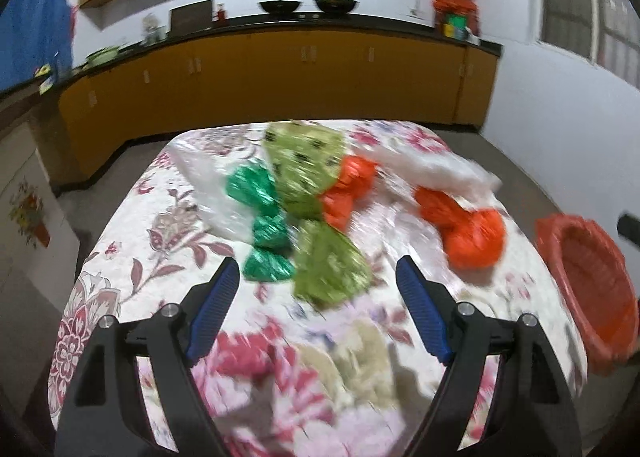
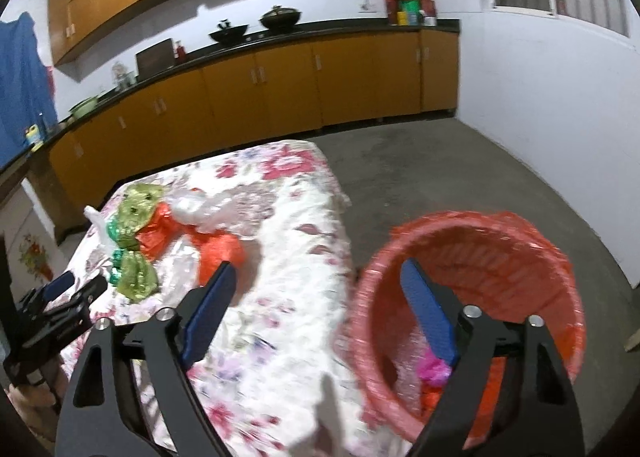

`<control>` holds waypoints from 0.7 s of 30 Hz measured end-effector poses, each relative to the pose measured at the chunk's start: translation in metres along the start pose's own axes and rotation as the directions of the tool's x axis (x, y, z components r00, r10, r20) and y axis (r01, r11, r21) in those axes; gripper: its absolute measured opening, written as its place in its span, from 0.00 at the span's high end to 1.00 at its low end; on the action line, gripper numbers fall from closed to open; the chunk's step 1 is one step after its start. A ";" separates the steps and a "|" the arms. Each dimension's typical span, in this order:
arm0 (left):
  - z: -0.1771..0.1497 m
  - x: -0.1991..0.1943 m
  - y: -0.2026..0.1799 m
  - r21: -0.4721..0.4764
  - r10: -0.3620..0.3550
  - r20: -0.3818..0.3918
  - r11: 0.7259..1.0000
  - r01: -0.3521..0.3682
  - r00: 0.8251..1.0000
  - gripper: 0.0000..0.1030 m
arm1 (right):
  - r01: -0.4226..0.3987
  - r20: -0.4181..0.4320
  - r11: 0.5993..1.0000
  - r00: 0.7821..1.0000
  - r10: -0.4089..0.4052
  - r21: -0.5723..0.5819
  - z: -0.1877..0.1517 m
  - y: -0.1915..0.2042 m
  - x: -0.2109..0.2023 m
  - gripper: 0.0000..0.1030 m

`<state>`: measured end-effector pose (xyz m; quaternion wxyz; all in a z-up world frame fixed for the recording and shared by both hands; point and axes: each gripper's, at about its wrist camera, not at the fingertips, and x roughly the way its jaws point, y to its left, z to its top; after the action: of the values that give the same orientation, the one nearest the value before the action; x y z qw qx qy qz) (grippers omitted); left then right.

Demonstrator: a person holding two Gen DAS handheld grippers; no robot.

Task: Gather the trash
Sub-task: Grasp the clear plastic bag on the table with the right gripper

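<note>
Several crumpled bags heaped mid-desk (image 1: 132, 257): green foil (image 1: 262, 217), olive wrappers (image 1: 316, 193), orange bags (image 1: 468, 231), clear plastic (image 1: 436, 169). Left tongs (image 1: 318, 275) spread, empty, just short of nearest olive wrapper. Right tongs (image 2: 316, 277) spread, empty, straddling desk edge and red-lined bin (image 2: 480, 245) beside it. Open floor beyond bin.

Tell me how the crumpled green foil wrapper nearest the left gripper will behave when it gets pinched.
The green foil wrapper looks crinkled and thin, so it will probably crush rather than stay stiff. It seems light, likely sliding on the floral tablecloth if nudged. Its shiny surface may slip between the left gripper pads.
</note>
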<state>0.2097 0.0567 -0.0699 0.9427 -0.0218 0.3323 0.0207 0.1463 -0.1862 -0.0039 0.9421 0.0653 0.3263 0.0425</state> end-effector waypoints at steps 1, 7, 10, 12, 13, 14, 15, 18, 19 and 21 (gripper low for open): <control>0.006 0.007 0.006 -0.023 0.009 -0.002 1.000 -0.009 1.000 0.27 | -0.009 -0.001 1.000 1.000 0.009 0.001 0.002 0.004 0.004 0.25; 0.025 0.034 0.018 -0.079 0.001 -0.026 0.997 -0.003 1.000 0.31 | -0.103 -0.021 0.995 0.995 0.103 -0.013 0.024 0.040 0.047 0.33; 0.029 0.038 0.021 -0.083 0.005 -0.023 0.996 -0.007 1.000 0.31 | -0.145 -0.034 0.989 0.989 0.144 -0.033 0.034 0.060 0.069 0.34; 0.028 0.039 0.025 -0.082 0.004 -0.018 0.997 -0.006 1.000 0.31 | -0.170 -0.037 0.984 0.985 0.168 -0.049 0.039 0.075 0.080 0.34; 0.028 0.039 0.026 -0.081 0.006 -0.017 0.997 -0.007 1.000 0.31 | -0.181 -0.038 0.982 0.983 0.179 -0.061 0.042 0.082 0.086 0.34; 0.028 0.040 0.028 -0.080 0.008 -0.016 0.997 -0.009 1.000 0.31 | -0.188 -0.041 0.979 0.982 0.185 -0.079 0.044 0.091 0.093 0.34; 0.028 0.041 0.030 -0.079 0.011 -0.016 0.997 -0.012 1.000 0.31 | -0.190 -0.048 0.977 0.981 0.186 -0.095 0.045 0.097 0.099 0.34; 0.028 0.044 0.038 -0.092 0.014 -0.023 0.996 -0.016 1.000 0.31 | -0.191 -0.086 0.970 0.980 0.180 -0.148 0.045 0.115 0.121 0.34; 0.027 0.045 0.040 -0.096 0.013 -0.025 0.995 -0.015 1.000 0.31 | -0.176 -0.107 0.968 0.981 0.159 -0.176 0.042 0.120 0.130 0.34; 0.027 0.046 0.043 -0.101 0.013 -0.029 0.995 -0.015 1.000 0.31 | -0.158 -0.141 0.966 0.981 0.131 -0.207 0.038 0.123 0.142 0.34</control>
<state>0.2603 0.1021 -0.0793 0.9354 -0.0675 0.3442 0.0438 0.2766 -0.0507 -0.0427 0.9155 -0.0170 0.3728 0.1505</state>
